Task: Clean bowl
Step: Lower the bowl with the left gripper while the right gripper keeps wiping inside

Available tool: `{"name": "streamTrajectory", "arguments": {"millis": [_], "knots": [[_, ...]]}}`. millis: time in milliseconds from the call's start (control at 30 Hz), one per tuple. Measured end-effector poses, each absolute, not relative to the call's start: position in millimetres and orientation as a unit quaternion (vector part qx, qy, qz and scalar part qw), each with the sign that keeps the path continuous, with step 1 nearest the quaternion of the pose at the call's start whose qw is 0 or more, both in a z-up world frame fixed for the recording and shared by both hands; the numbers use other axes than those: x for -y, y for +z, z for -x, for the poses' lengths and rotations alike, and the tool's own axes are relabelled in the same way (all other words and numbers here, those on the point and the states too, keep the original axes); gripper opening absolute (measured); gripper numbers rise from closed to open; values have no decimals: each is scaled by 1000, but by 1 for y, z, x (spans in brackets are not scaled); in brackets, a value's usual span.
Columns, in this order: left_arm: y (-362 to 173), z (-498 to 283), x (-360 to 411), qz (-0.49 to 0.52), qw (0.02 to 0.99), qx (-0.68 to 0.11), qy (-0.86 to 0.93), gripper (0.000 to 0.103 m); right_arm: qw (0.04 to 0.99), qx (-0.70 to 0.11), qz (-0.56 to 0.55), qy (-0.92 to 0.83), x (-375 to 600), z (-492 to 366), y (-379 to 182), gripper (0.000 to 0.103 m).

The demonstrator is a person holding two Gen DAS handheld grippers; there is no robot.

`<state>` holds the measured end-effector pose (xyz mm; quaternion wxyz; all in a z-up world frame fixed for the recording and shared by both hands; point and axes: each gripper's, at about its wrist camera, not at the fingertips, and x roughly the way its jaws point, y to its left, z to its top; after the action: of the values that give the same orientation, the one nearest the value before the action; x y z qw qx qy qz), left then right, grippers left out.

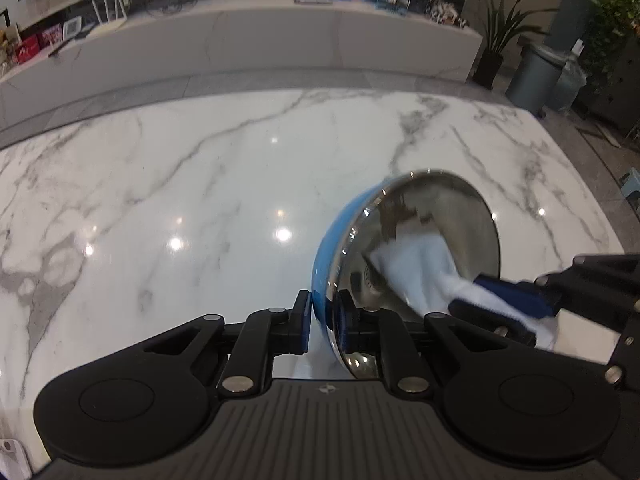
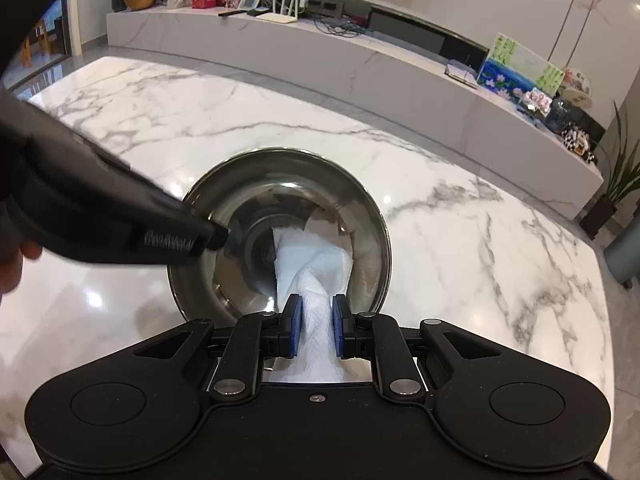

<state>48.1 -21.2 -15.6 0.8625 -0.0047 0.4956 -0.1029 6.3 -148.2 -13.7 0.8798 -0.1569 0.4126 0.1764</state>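
A bowl [image 1: 440, 220], blue outside and shiny steel inside, is tilted on its side above the marble table [image 1: 180, 184]. My left gripper [image 1: 323, 322] is shut on its rim, one pad outside, one inside. My right gripper [image 2: 316, 330] is shut on a bunched white paper towel [image 2: 312, 264], whose free end lies inside the bowl [image 2: 248, 184] against the steel wall. In the left wrist view the right gripper [image 1: 508, 296] comes in from the right with the paper towel [image 1: 420, 264]. The left gripper's arm [image 2: 100, 208] crosses the right wrist view from the left.
A long marble sideboard [image 2: 360, 64] with boxes, a router and pictures runs behind the table. Potted plants [image 1: 504, 28] and a grey bin [image 1: 532, 76] stand at the far right. A person's hand [image 2: 12, 268] shows at the left edge.
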Motion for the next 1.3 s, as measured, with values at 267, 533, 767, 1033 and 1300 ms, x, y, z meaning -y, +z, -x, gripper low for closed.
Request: {"name": "streamTrajectory", "arguments": {"millis": [267,533,767,1033,1300], "knots": [[-25,-56,13,19,842,-526,-121,13,851,-456,181,186,133,-38,-15,13],[-23,-57,12,19,842,-523,-134,16,848,-466,157,197,132,-62,-28,12],[-16,-54,4,27,850,-508,-137,17,845,-469,130,223,135,-67,-33,13],[-16,-54,8,10,852,-508,-129,11,819,-488,134,271,128,-58,-38,12],[-23,-55,8,8,842,-525,-123,9,826,-485,147,248,132,-58,-39,10]]}}
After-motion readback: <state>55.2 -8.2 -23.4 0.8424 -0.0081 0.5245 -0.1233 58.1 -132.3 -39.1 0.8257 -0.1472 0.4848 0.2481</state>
